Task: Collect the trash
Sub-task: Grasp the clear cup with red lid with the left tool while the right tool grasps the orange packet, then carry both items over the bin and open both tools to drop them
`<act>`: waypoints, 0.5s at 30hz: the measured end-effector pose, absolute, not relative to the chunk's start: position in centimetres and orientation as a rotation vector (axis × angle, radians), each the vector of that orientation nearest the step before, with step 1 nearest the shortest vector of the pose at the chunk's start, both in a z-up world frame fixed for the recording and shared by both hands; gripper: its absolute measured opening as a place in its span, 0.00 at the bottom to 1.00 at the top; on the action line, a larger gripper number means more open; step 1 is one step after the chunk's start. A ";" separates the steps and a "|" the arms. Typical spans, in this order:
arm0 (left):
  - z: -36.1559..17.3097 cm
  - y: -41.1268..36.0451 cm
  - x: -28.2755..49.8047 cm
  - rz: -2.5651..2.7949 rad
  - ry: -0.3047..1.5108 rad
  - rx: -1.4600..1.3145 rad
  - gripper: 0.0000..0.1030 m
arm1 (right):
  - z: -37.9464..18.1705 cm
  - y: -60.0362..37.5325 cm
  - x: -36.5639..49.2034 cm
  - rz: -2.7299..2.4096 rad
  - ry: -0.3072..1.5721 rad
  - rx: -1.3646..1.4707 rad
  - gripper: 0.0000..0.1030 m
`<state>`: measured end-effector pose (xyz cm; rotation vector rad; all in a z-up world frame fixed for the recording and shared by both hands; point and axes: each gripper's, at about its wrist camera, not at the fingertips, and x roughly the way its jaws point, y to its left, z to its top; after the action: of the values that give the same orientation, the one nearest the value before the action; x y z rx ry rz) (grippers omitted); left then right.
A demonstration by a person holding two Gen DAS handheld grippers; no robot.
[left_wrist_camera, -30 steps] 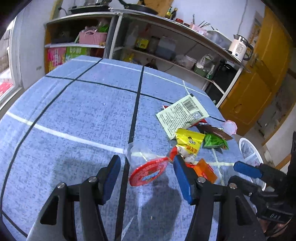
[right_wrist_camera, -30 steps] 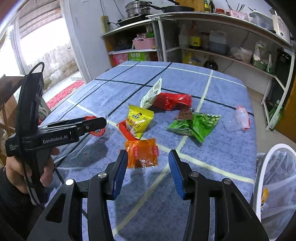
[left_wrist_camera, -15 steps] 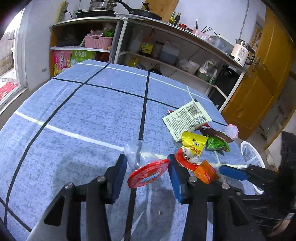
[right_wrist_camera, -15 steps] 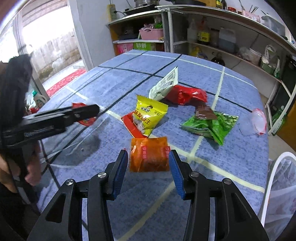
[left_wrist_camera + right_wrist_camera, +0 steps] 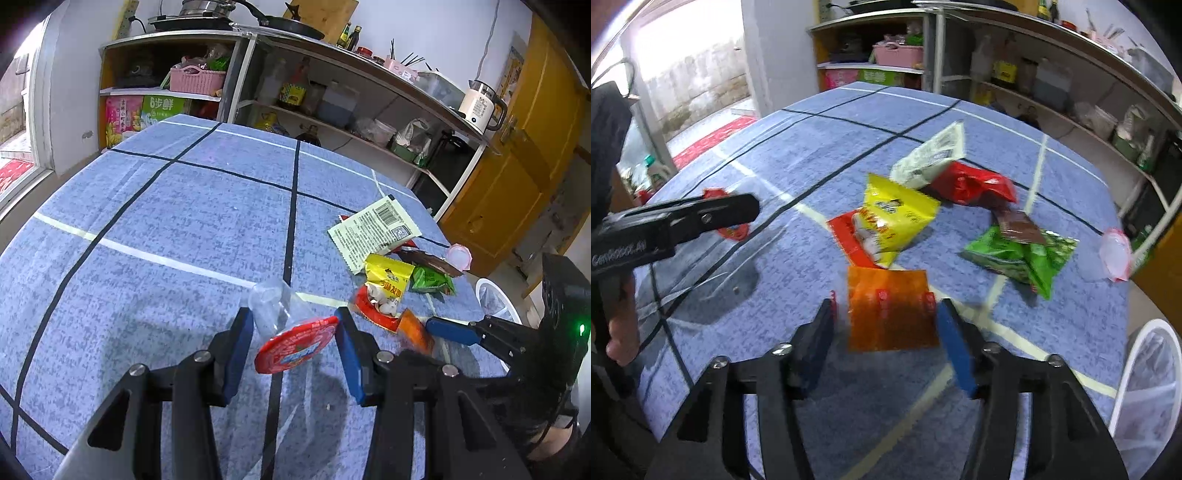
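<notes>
My left gripper [image 5: 293, 334] is shut on a clear plastic cup with a red foil lid [image 5: 295, 349], held just above the blue tablecloth [image 5: 166, 229]. My right gripper [image 5: 886, 325] is shut on an orange wrapper [image 5: 892, 310], lifted off the cloth. A yellow snack bag [image 5: 894, 221], a red wrapper [image 5: 971, 184], a green bag [image 5: 1019, 254], a brown wrapper [image 5: 1019, 227] and a white sachet [image 5: 931, 155] lie in a cluster beyond it. A white bin with a clear liner [image 5: 1148, 387] stands off the table's right edge.
A clear cup with a pink lid [image 5: 1115, 254] lies near the table's right edge. Metal shelves [image 5: 332, 96] with bottles, a pink basket and a kettle stand behind the table. A yellow door [image 5: 517, 166] is at the right.
My left gripper closed on the red-lidded cup. My right gripper closed on the orange wrapper and lifted it, moving forward toward the cluster.
</notes>
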<state>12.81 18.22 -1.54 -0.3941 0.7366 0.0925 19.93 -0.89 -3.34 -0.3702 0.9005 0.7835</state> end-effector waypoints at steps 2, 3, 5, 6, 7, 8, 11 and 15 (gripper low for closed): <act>-1.5 18.2 12.8 0.091 0.737 -0.394 0.46 | -3.2 -1.2 20.2 0.759 0.899 -0.361 0.34; -1.5 18.1 12.7 0.090 0.736 -0.395 0.46 | -3.1 -1.4 20.3 0.762 0.904 -0.337 0.33; -1.4 18.0 12.6 0.086 0.732 -0.394 0.46 | -2.8 -1.9 20.4 0.754 0.897 -0.312 0.27; -1.3 17.9 12.6 0.083 0.729 -0.394 0.46 | -2.6 -2.0 20.4 0.751 0.891 -0.304 0.26; -1.2 17.7 12.5 0.079 0.725 -0.393 0.46 | -2.5 -2.2 20.3 0.752 0.887 -0.295 0.20; -1.0 17.5 12.4 0.074 0.719 -0.392 0.46 | -2.1 -2.5 20.3 0.752 0.878 -0.286 0.12; -0.5 16.6 12.6 0.047 0.704 -0.377 0.46 | -1.3 -3.5 20.1 0.738 0.853 -0.273 0.06; -0.2 15.3 13.2 0.017 0.705 -0.360 0.46 | -1.0 -4.6 20.3 0.727 0.846 -0.245 0.04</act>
<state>13.18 15.28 -0.24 -0.3598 0.7051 0.0170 20.30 -4.62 -0.97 -0.2446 0.8460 0.7267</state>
